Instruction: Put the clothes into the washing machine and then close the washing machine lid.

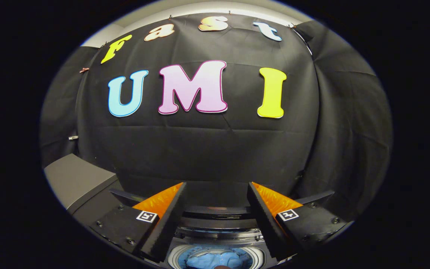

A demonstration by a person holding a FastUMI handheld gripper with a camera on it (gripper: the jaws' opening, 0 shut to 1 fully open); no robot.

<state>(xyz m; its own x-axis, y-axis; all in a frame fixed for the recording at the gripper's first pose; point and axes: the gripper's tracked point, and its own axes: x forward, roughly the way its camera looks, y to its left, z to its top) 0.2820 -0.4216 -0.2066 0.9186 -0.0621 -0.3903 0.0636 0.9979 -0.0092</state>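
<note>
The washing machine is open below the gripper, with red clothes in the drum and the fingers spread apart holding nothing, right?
Not quite: the gripper view shows the clothes in the washing machine are light blue. The gripper is open and empty.

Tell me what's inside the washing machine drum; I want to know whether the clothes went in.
Light blue fabric lies in the washing machine drum, below and between the open gripper fingers, which hold nothing. The fingers cover the drum's sides, so anything else inside is hidden.
</note>
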